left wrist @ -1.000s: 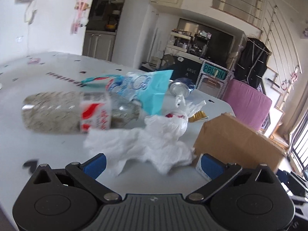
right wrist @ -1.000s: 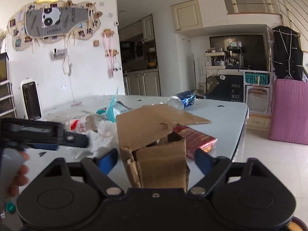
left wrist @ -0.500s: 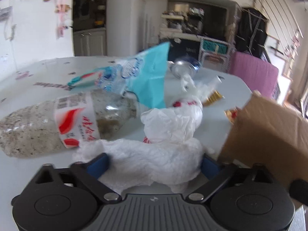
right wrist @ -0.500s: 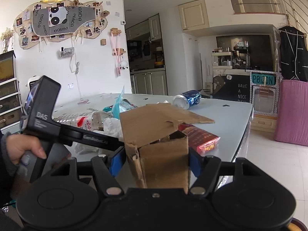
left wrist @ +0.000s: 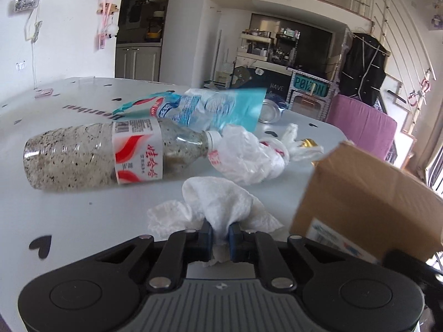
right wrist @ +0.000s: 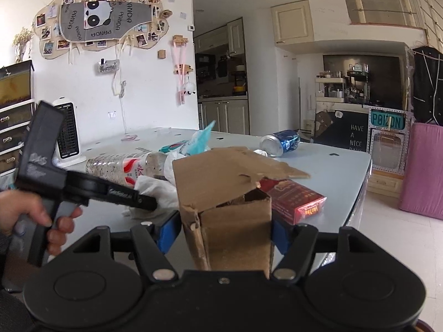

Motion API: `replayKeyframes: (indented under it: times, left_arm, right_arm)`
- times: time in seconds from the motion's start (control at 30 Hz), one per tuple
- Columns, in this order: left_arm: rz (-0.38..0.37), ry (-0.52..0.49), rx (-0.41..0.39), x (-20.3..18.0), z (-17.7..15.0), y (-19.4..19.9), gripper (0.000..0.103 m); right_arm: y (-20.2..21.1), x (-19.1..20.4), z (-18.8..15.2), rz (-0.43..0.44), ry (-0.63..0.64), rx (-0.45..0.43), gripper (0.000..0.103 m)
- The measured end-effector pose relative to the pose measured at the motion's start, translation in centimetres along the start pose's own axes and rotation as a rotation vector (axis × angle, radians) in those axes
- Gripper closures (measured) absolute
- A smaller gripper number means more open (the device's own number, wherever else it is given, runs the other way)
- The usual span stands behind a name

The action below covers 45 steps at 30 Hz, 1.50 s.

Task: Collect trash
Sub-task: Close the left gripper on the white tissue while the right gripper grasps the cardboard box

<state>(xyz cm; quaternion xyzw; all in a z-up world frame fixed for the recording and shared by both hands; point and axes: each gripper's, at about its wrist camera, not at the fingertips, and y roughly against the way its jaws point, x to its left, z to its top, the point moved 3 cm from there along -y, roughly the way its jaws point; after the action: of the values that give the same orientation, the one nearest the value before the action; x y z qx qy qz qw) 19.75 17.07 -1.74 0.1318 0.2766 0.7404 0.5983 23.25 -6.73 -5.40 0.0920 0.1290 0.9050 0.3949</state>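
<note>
My left gripper (left wrist: pixel 220 233) is shut on a crumpled white paper towel (left wrist: pixel 218 202) lying on the white table (left wrist: pixel 69 221). My right gripper (right wrist: pixel 225 228) is shut on an open brown cardboard box (right wrist: pixel 229 215), its flaps up, at the table's near edge. The box also shows in the left wrist view (left wrist: pixel 368 204), just right of the towel. The left gripper also shows in the right wrist view (right wrist: pixel 151 203), held by a hand, left of the box.
A plastic bottle (left wrist: pixel 110 155) with speckled contents lies on its side. Behind it are a blue wrapper (left wrist: pixel 216 108), a knotted white plastic bag (left wrist: pixel 246 157) and a blue can (right wrist: pixel 281 142). A red carton (right wrist: pixel 296 200) lies right of the box.
My left gripper closed on the paper towel, bunching it up. My right gripper closed on the cardboard box.
</note>
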Motion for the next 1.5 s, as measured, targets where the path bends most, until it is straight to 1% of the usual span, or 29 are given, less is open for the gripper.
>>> replayKeyframes:
  times: [0.1,0.17,0.2,0.23,0.27,0.3,0.37,0.43,0.53,0.6,0.67,0.7,0.77,0.83,0.87,0.9,0.93,1.03,1.17,1.3,1.5]
  left_arm:
    - [-0.022,-0.025,0.003,-0.5,-0.7,0.9,0.091]
    - [-0.029,-0.044,-0.006,-0.8,-0.9,1.5,0.08]
    - [-0.028,-0.047,-0.015,-0.9,-0.8,1.7,0.059]
    - [-0.018,-0.051,-0.023,-1.0,-0.6,1.8,0.032]
    - [-0.001,-0.056,-0.037,-1.1,-0.6,1.9,0.022]
    - [0.015,-0.062,-0.05,-1.2,-0.4,1.9,0.015]
    - [0.022,-0.061,-0.049,-1.3,0.0,1.5,0.015]
    - [0.021,-0.034,-0.037,-1.2,0.5,0.8,0.015]
    - [0.034,-0.02,-0.014,-1.2,0.9,-0.8,0.015]
    - [0.021,0.012,0.0,-1.3,1.2,-1.8,0.015]
    - [-0.009,0.066,0.0,-1.2,1.5,-2.5,0.015]
    - [-0.013,0.082,0.002,-1.3,1.6,-2.9,0.017]
    - [0.008,0.073,-0.004,-1.4,1.7,-3.1,0.029]
    - [0.045,0.055,-0.004,-1.6,1.6,-3.1,0.056]
    - [0.048,0.056,-0.003,-1.6,1.6,-3.1,0.062]
    - [0.047,0.063,-0.004,-1.6,1.5,-3.1,0.076]
    - [0.04,0.071,-0.002,-1.4,1.5,-3.0,0.083]
    - [0.034,0.068,-0.006,-1.3,1.3,-2.5,0.085]
    - [0.037,0.043,-0.022,-1.8,0.9,-1.3,0.086]
    - [0.045,0.026,-0.051,-2.1,0.8,0.5,0.086]
    - [0.039,0.032,-0.109,-2.2,0.7,4.0,0.086]
  right_arm:
    - [0.0,0.1,-0.4,-0.019,0.016,-0.005,0.031]
    - [0.2,0.0,-0.3,-0.029,0.014,-0.003,0.037]
    - [0.3,0.0,-0.3,-0.026,0.004,-0.001,0.038]
    - [0.3,-0.2,-0.2,-0.022,-0.009,0.0,0.039]
    - [0.4,-0.3,-0.2,-0.019,-0.019,0.001,0.04]
    - [0.4,-0.3,-0.2,-0.017,-0.024,0.002,0.04]
    - [0.6,-0.4,-0.3,-0.017,-0.025,0.004,0.041]
    - [0.6,-0.3,-0.3,-0.016,-0.015,0.007,0.041]
    - [0.6,0.0,-0.3,-0.015,-0.003,0.009,0.041]
    - [0.7,0.3,-0.3,-0.009,0.001,0.01,0.041]
    - [0.7,0.3,-0.4,-0.005,0.006,0.011,0.042]
    - [0.7,0.4,-0.4,-0.005,0.009,0.011,0.042]
    - [0.8,0.4,-0.4,-0.007,0.011,0.01,0.042]
    - [0.9,0.2,-0.4,-0.004,0.007,0.01,0.042]
    - [0.9,0.1,-0.4,-0.003,0.003,0.01,0.042]
    - [1.0,0.0,-0.5,-0.003,-0.004,0.009,0.042]
    - [1.0,0.0,-0.4,-0.004,-0.01,0.009,0.043]
    - [1.1,-0.1,-0.4,-0.009,-0.021,0.007,0.043]
    - [1.5,0.0,-0.2,-0.013,-0.021,-0.002,0.044]
    - [2.4,0.3,0.5,-0.015,-0.017,-0.029,0.045]
    - [4.5,0.5,1.7,-0.029,-0.013,-0.083,0.047]
